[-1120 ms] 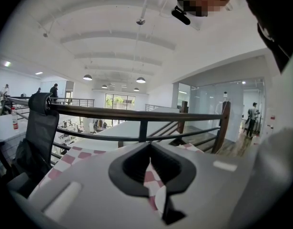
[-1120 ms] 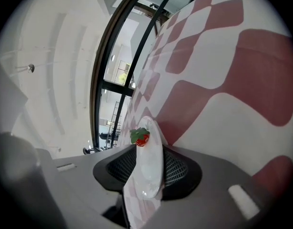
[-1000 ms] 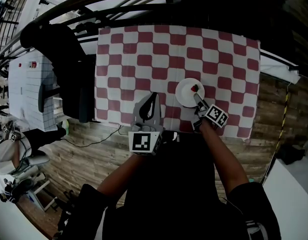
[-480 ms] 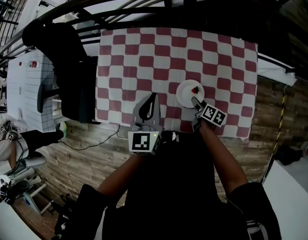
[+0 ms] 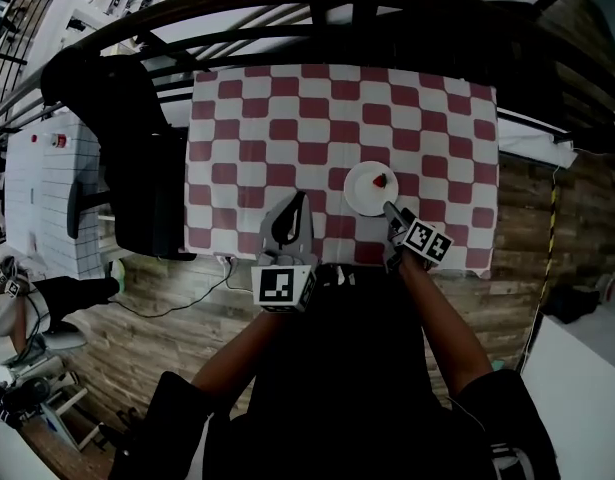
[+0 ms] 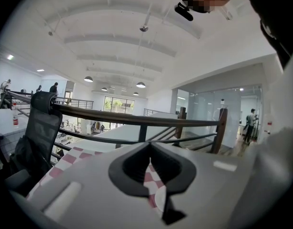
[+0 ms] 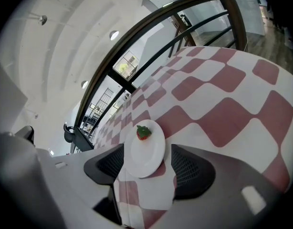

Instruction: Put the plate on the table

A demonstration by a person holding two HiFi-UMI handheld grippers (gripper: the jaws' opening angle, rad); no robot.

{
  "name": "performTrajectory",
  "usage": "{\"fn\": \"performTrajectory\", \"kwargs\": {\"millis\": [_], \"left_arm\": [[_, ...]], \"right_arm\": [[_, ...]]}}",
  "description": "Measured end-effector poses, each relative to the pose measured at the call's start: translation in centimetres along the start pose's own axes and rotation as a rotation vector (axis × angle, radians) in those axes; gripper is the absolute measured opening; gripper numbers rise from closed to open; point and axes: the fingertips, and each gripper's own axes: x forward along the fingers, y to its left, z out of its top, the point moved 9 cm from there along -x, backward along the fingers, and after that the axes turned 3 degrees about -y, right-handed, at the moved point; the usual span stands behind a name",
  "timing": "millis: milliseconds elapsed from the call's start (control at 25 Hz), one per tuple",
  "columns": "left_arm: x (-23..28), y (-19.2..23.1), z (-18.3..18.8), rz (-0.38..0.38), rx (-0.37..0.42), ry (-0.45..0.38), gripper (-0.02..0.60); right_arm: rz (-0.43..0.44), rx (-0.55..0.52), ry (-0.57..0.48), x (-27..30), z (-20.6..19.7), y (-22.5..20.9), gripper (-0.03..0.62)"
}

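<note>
On the table (image 5: pixel 287 118) sits our plate (image 5: pixel 365 193).
Our right gripper (image 7: pixel 147 147) fingers (image 7: pixel 190 168) have just opened, plate edge between them; left gripper (image 6: pixel 148 144) fingers are closed, empty.

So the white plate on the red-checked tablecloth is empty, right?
Not quite. The white plate on the red-checked tablecloth is not empty: a strawberry sits on it near one edge. The right gripper view shows this plainly.
</note>
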Motion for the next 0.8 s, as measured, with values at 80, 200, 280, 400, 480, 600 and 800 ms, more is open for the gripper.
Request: {"fn": "performTrajectory", "kwargs": {"millis": [80,200,280,400,480,600,800], "left_arm": [[-0.2,-0.3,0.0,-0.015,0.005,-0.006,0.009],[-0.8,-0.8,0.0,-0.037,0.003,-0.016,0.009],[-1.2,-0.9,-0.1,-0.050,0.001,-0.019,0.009],[-2.0,-1.0,-0.3,-0.062,0.008,-0.015,0.009],[-2.6,-1.1,-0.4,-0.074,0.005,-0.015,0.009],[-3.5,-1.2,-0.6,-0.089,-0.004,-0.024,0.009],[-4.8,-1.6,-0.5,-0.126,-0.015,-0.036,0.009]], "right_arm": [[0.013,-0.015,-0.019,-0.8,0.2,0.6,0.302],[0.043,-0.010,-0.037,-2.1,0.3,1.8,0.305],[0.071,0.011,-0.052,-3.0,0.4,3.0,0.310],[0.134,0.020,-0.082,-4.4,0.5,5.3,0.310],[0.185,0.020,-0.096,-5.4,0.5,6.9,0.307],[0.233,-0.007,-0.130,-7.1,0.5,9.1,0.290],[0.252,-0.151,-0.223,-10.2,0.5,12.2,0.252]]}}
